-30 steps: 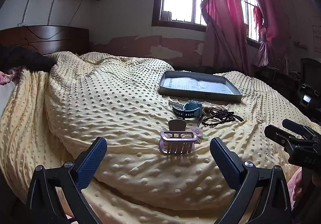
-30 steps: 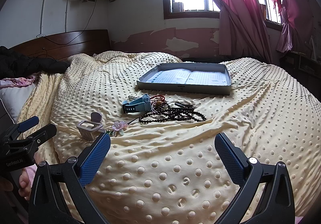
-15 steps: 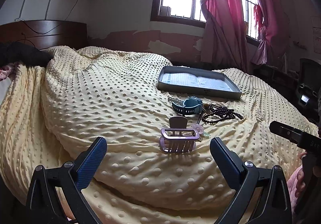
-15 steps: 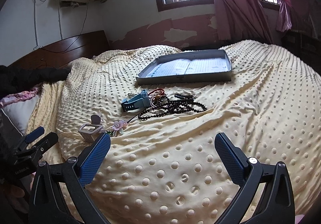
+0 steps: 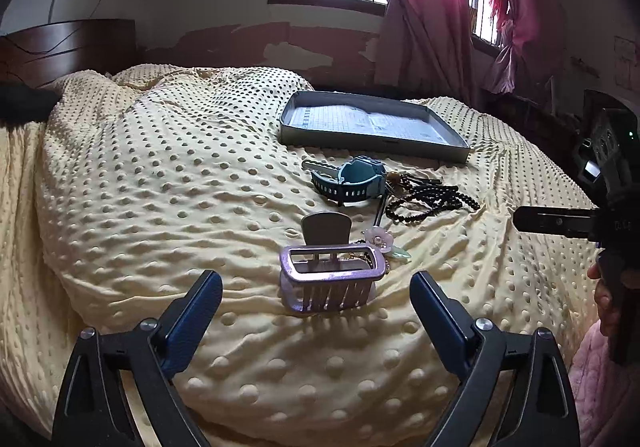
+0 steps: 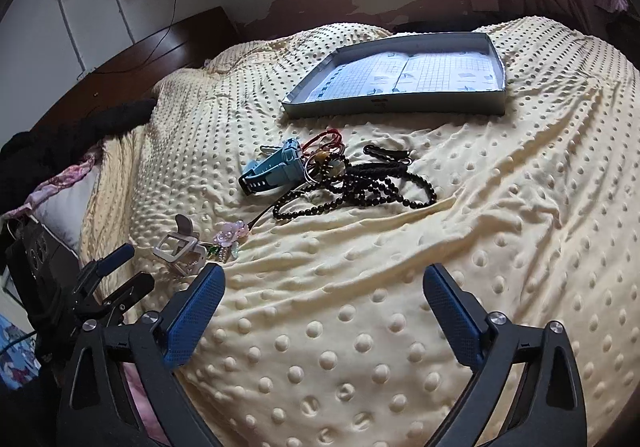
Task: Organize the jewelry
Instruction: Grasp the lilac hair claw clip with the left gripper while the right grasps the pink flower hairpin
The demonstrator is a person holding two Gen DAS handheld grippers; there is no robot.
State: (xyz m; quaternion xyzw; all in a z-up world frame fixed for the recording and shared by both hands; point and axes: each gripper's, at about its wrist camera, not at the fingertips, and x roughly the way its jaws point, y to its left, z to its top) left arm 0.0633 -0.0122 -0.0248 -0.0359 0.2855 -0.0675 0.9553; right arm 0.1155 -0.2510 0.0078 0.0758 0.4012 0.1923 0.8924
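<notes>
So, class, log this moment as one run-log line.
left tongs: open, facing hair claw clip | right tongs: open, empty | tray: no jewelry inside

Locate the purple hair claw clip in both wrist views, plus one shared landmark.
Left wrist: purple hair claw clip sits low centre, just ahead of the open left gripper.
Right wrist: same clip lies lower left, beside the pink flower hairpin.
Shared landmark: the grey tray beyond the blue watch.
</notes>
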